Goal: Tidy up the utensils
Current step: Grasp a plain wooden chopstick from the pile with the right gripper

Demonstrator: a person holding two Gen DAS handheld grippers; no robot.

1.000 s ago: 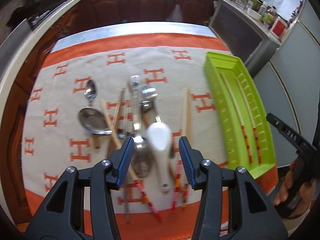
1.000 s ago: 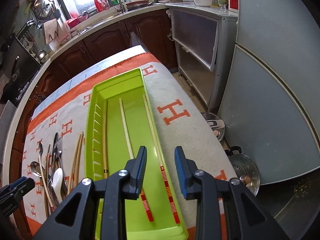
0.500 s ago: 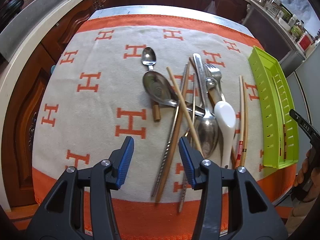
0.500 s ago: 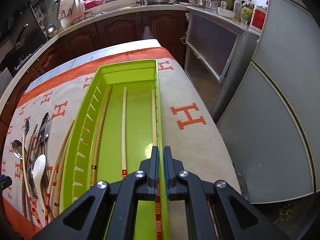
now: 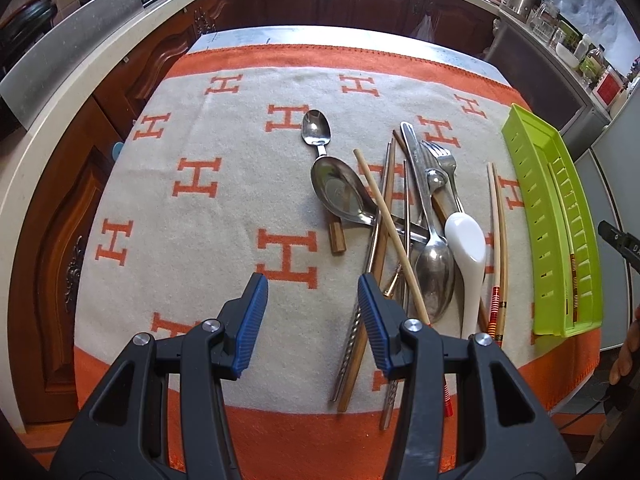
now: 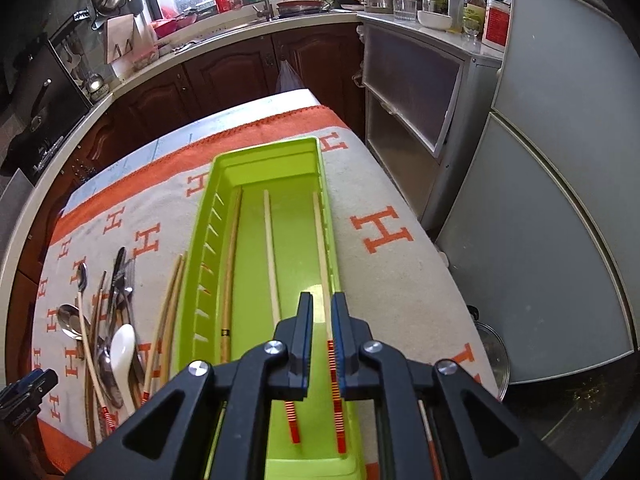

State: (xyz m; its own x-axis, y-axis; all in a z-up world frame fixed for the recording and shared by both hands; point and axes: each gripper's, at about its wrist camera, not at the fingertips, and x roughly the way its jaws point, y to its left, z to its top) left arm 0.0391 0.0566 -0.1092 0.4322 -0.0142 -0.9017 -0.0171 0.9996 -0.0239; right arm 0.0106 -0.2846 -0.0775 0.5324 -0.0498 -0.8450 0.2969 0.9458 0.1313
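Utensils piled on the cloth, three chopsticks in the tray

The left gripper (image 5: 313, 322) hangs wide open and empty over bare cloth (image 5: 224, 208), beside the pile (image 5: 404, 224). The right gripper (image 6: 320, 340), nearly closed, grips nothing above the green tray (image 6: 276, 160) near its right wall.

The right hand-held gripper (image 6: 319, 322) covered part of the rightmost chopstick (image 6: 321, 248); whether its pads touched it was unclear. Chopstick (image 5: 394, 236) ends (left view) vanished behind the left hand-held gripper (image 5: 313, 316).
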